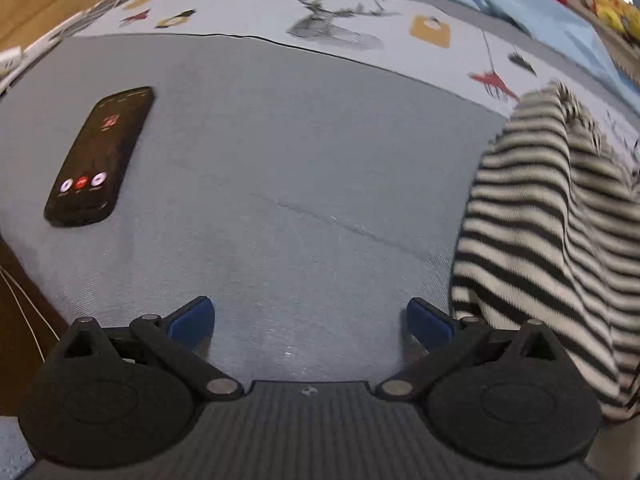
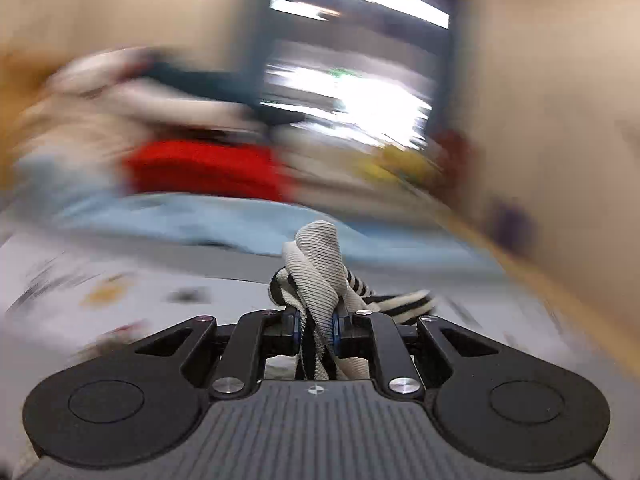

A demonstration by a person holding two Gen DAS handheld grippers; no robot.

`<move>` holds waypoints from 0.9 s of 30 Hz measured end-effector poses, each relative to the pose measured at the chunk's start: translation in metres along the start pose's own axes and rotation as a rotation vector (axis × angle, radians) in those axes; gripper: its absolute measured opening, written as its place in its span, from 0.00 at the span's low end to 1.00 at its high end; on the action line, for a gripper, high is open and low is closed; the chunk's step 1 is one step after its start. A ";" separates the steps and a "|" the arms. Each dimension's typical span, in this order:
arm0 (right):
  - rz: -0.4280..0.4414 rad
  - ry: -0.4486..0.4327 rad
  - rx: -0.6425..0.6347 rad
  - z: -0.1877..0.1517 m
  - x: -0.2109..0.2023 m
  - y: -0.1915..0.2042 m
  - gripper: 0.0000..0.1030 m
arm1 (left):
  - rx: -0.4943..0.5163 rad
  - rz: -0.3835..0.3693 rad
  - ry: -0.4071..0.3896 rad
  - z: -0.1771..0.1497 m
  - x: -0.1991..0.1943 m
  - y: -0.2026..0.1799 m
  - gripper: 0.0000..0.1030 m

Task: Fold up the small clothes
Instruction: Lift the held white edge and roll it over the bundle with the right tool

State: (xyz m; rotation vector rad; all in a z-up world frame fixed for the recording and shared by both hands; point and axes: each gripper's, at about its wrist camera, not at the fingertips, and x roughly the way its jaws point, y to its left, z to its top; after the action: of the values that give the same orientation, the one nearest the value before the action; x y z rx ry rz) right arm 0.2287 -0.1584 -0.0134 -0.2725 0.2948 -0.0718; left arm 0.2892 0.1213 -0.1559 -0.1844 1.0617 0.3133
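Progress: early. The striped garment point(image 1: 552, 240) is not yet laid flat, and no fold is visible in it. It hangs bunched at the right of the left wrist view, lifted off the surface, its lower edge falling near the left gripper's right finger. In the right wrist view a twisted wad of the same black-and-white cloth, with a ribbed pale band point(image 2: 320, 264) standing up from it, is pinched between the blue pads of the right gripper point(image 2: 316, 330), whose jaws are closed on it. The left gripper point(image 1: 310, 316) stands wide apart over bare cloth and holds nothing. Judged remaining: spread the garment out, fold it, set it aside.

Surface: a bed, not a bench, covered by a grey-blue sheet point(image 1: 280, 160) with one shallow crease near the middle. Beyond it, on the far side, lies a printed cover point(image 1: 340, 24) with a deer head and small coloured motifs. A dark phone point(image 1: 100, 156) lies at the left, screen lit, well apart from the garment.

Room: the right wrist view is heavily blurred (detail unreliable). A red item point(image 2: 208, 168) and light blue bedding point(image 2: 192, 220) lie at the far side, with a bright window or screen beyond.
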 end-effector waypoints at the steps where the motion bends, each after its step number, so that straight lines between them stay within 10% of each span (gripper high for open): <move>1: 0.074 -0.009 -0.099 -0.004 -0.006 0.036 0.14 | -0.025 -0.002 -0.007 0.001 -0.002 0.007 1.00; 5: 0.324 0.083 -0.372 -0.063 -0.014 0.142 0.14 | -0.098 0.010 -0.020 0.004 -0.004 0.032 1.00; 9: 0.383 0.161 -0.506 -0.120 -0.013 0.178 0.14 | -0.092 -0.010 -0.010 0.002 -0.005 0.037 1.00; 16: 0.393 -0.035 -0.377 -0.070 -0.038 0.150 0.14 | -0.087 -0.029 -0.040 0.004 -0.009 0.031 1.00; 20: 0.535 0.110 -0.395 -0.088 -0.018 0.166 0.18 | -0.115 -0.010 -0.036 0.007 -0.005 0.032 1.00; 27: 0.671 0.117 -0.173 -0.083 -0.043 0.119 0.65 | -0.117 -0.071 -0.110 0.006 -0.021 0.028 1.00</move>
State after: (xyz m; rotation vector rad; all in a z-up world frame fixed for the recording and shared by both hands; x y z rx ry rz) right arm 0.1669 -0.0602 -0.1110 -0.3295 0.4963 0.6040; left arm 0.2750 0.1459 -0.1348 -0.3055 0.9270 0.3183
